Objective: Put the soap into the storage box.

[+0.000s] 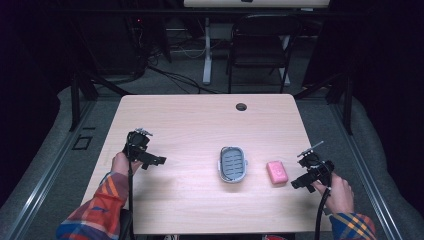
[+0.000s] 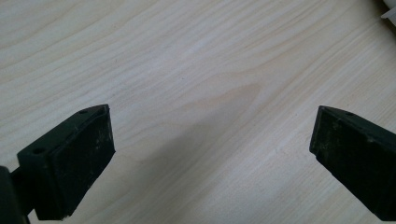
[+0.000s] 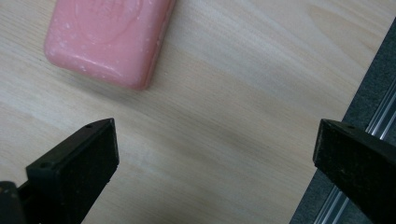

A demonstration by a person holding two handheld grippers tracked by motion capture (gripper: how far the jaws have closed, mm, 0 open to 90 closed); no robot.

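Right gripper view advice: with right tongs [image 3: 215, 163] spread wide and empty near pink rectangular soap bar [image 3: 108, 35] lying flat on pale wooden desk [image 3: 224, 93], centre over bar, then squeeze long sides gently.

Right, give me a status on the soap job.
Nothing looks done yet: the pink soap bar lies on the table beside the grey soap dish, apart from it, and the dish is empty. In hand: the right gripper sits close to the bar, jaws open. The left gripper waits open. Left: probably grasping the bar and placing it.
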